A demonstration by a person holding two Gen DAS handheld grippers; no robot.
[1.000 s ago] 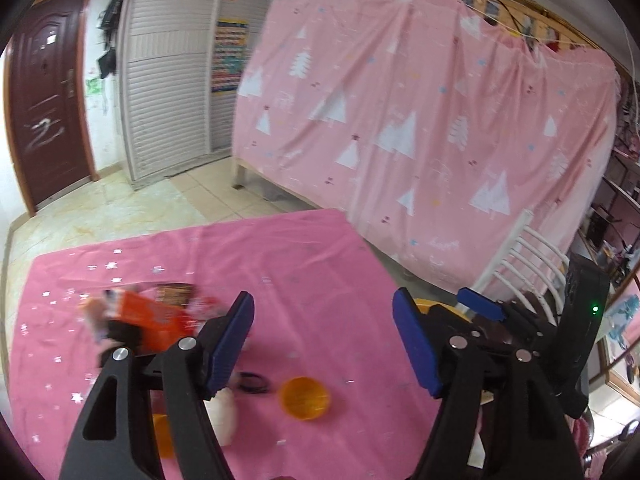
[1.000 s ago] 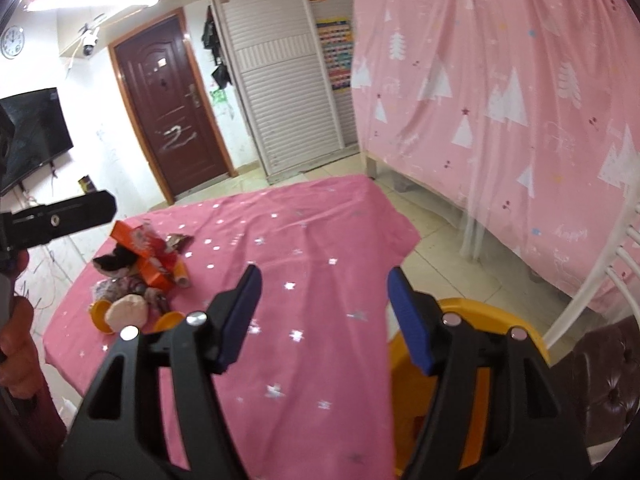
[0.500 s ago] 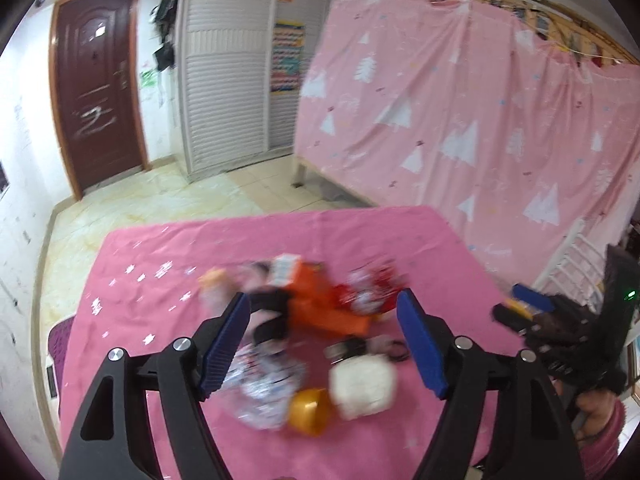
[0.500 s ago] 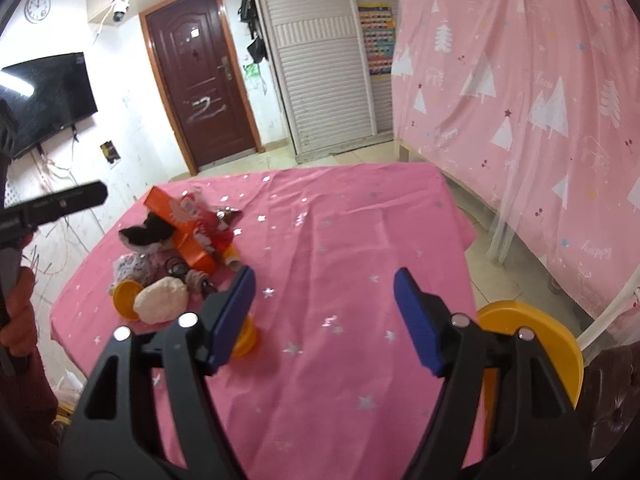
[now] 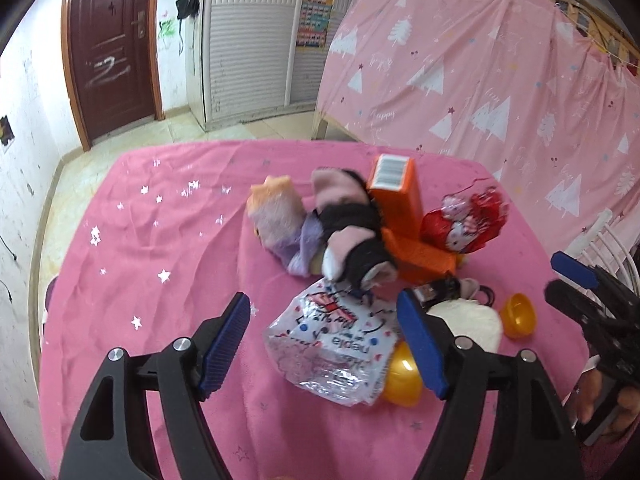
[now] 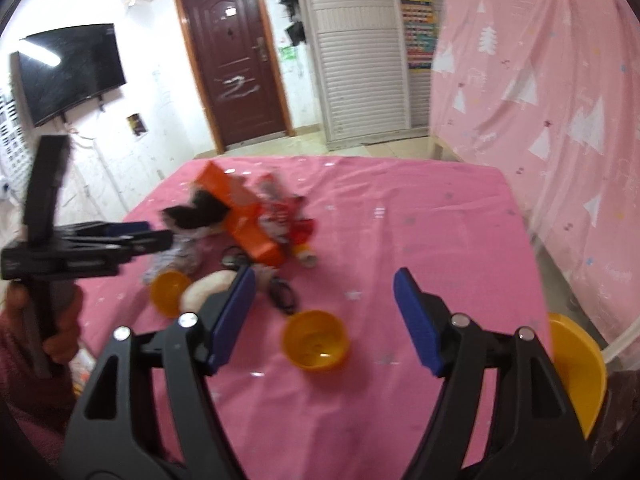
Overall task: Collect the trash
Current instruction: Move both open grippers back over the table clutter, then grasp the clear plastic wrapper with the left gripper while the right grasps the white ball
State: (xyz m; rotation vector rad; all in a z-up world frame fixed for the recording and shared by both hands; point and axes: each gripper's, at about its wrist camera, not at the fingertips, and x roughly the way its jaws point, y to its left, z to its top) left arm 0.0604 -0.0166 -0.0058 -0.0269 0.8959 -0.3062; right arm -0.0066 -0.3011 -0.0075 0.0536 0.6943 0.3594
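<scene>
The left gripper is wide open and holds nothing. It hangs over the pink tablecloth, and a crinkly clear plastic bag lies between its blue pads without touching them. Just beside the bag are a yellow cup half and a white fluffy ball. A bit farther sit some fuzzy socks, an orange box and a shiny red wrapper, all in one pile. The right gripper is open too, and its jaws have just been opening wider, with nothing gripped. Below its pads sits an open yellow cup on the cloth, not touched. Farther off is the same trash pile, and a black hair tie lies near it. A yellow bin stands off the table's right edge. A hand holds the left gripper at the left side.
</scene>
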